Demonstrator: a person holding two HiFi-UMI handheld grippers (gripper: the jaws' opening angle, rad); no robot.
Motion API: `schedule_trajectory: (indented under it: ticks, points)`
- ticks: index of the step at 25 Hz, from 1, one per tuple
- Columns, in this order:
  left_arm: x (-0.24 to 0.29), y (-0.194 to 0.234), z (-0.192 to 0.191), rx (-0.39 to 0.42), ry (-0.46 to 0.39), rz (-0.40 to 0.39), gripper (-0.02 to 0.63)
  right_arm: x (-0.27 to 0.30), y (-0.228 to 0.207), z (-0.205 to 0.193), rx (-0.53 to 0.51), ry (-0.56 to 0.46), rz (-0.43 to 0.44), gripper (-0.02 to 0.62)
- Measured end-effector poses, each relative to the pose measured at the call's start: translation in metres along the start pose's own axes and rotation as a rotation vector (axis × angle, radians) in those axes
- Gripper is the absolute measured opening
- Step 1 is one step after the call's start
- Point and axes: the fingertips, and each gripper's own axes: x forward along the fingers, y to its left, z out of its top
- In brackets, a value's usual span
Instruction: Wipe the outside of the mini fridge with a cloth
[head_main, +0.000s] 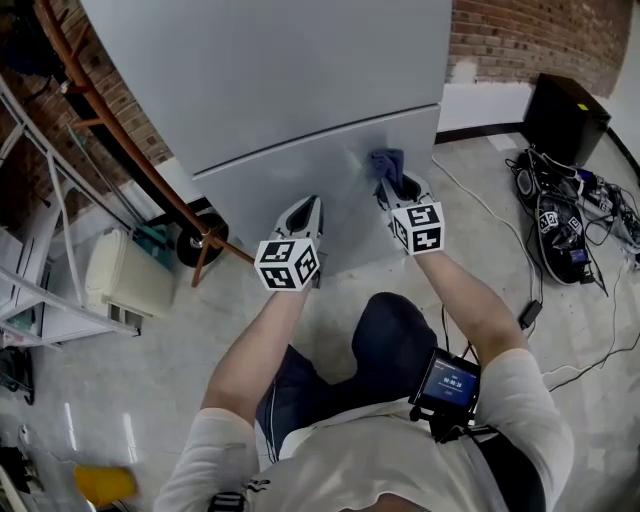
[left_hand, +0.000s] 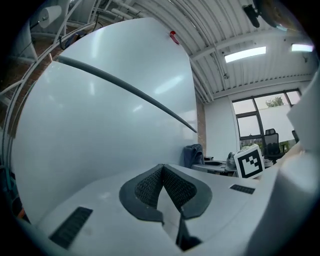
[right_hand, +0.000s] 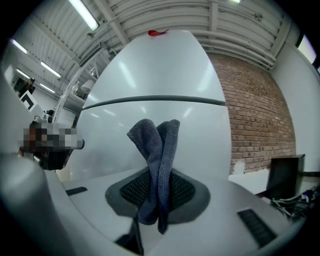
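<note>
Head view: even, moderately bright indoor light, with a soft sheen on the mini fridge (head_main: 300, 90), pale streaks reflected on the floor (head_main: 100, 420) at lower left and only faint shadow at the fridge's foot; focus is sharp throughout. Both gripper views show heavy fisheye distortion (the flat fridge front bulges like a dome) and black vignetted corners, lit from ceiling strip lights (left_hand: 245, 54) whose reflections streak the panel. The window (left_hand: 260, 120) is washed out, the nearest foreground is soft, and the cloth (right_hand: 157, 145) is crisp.
</note>
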Motion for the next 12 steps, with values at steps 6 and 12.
schedule_trajectory:
  ticks: [6, 12]
  points:
    - [0.021, -0.022, -0.011, -0.019, 0.024, -0.035, 0.005, -0.005, -0.045, -0.011, 0.021, 0.022, -0.066, 0.084]
    - [0.022, -0.023, -0.009, -0.004, 0.016, -0.024, 0.005, -0.004, -0.047, -0.012, 0.028, 0.035, -0.075, 0.084]
